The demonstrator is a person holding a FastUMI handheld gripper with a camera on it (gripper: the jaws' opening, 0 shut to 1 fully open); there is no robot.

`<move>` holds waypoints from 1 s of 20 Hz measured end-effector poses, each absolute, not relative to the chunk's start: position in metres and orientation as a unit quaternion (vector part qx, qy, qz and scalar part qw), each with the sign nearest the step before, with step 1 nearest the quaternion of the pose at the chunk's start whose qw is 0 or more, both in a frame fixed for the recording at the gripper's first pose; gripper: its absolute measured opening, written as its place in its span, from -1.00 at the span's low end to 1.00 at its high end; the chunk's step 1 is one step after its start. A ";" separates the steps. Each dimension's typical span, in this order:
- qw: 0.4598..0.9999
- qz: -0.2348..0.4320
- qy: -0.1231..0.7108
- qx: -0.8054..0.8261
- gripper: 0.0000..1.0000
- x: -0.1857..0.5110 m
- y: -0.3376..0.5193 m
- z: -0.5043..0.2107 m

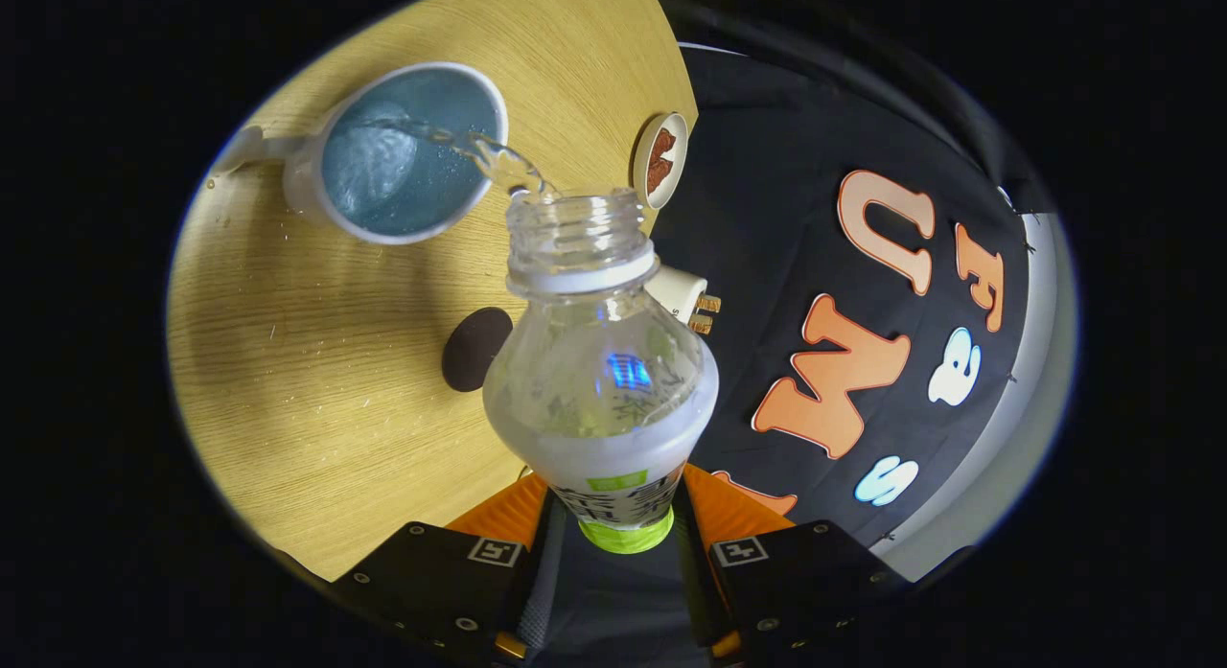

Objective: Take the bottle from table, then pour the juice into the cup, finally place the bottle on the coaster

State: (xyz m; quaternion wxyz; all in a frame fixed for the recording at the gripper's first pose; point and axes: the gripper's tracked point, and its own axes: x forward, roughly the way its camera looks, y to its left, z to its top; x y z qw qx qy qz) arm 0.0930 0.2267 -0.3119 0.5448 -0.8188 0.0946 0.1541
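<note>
A clear plastic bottle (602, 361) with a white and green label and no cap is clamped between my two fingers; my gripper (618, 515) is shut on its lower body. The bottle is tipped over, its open mouth aimed at a white cup (407, 150) with a blue inside on the wooden table (307, 361). A clear stream (479, 149) runs from the mouth into the cup, which holds liquid. A dark round coaster (476, 349) lies on the table just beside the bottle's shoulder, nearer me than the cup.
A small round white dish (661, 160) with brown contents stands near the table's edge beyond the bottle mouth. A white plug (685, 299) with metal pins shows just behind the bottle's neck. The table's edge runs past the dish and plug.
</note>
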 end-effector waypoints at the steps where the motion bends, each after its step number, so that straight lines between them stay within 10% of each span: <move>1: 0.544 0.156 0.095 -0.819 0.14 0.093 0.227 -0.313; 20: 0.511 0.168 0.073 -0.840 0.14 0.098 0.234 -0.309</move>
